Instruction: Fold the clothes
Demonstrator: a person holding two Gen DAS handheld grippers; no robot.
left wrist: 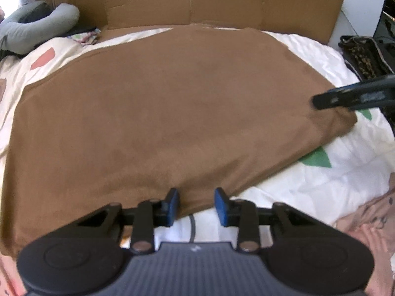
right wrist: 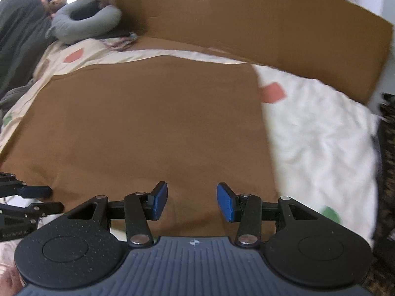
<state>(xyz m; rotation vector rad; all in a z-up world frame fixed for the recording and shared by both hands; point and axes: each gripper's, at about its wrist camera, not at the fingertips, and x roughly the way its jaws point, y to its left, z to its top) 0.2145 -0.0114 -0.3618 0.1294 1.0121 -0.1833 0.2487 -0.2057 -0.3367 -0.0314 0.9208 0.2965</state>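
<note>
Brown cloth (left wrist: 160, 113) across patterned quilt (left wrist: 321, 185), cardboard (left wrist: 222, 2) behind

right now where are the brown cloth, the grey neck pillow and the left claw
brown cloth (left wrist: 160, 103), left wrist view, on the middle of its flat spread surface
grey neck pillow (right wrist: 84, 27), right wrist view, on its curved lower side
left claw (left wrist: 196, 206), left wrist view, midway between its blue fingertips

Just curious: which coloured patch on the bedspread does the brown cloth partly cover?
The green patch; the brown cloth overlaps its edge, while the red patch lies clear.
</note>
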